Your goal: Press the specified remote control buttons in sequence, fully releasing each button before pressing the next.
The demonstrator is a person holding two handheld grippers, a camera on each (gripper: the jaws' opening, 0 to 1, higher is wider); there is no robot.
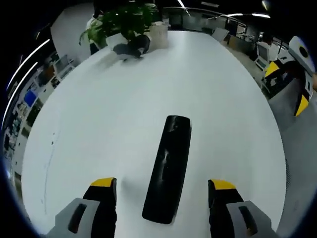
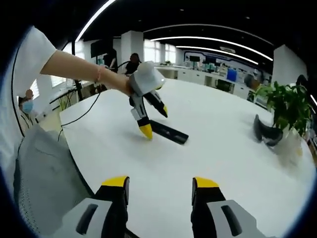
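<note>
In the left gripper view, your left gripper (image 1: 162, 191) hung low over the white table (image 1: 99, 129) with its jaws wide apart, gripping nothing. The black remote control (image 1: 169, 168) lay flat on the table between those jaws; whether either jaw touched it could not be determined. Beyond the remote's far end stood a potted plant (image 1: 124, 20), green leaves filling a pale pot (image 1: 158, 34), with a dark curved object (image 1: 132, 45) just beside the pot. To the remote's right, past the table edge, your right gripper (image 1: 292, 74) showed in part.

In the right gripper view, your right gripper (image 2: 160, 191) was held near the table edge, well apart from the remote, its jaws apart and empty. Farther off, your hand (image 2: 121, 82) held the left gripper, yellow tips straddling the remote's near end. The plant stood beyond the remote, to the right.
</note>
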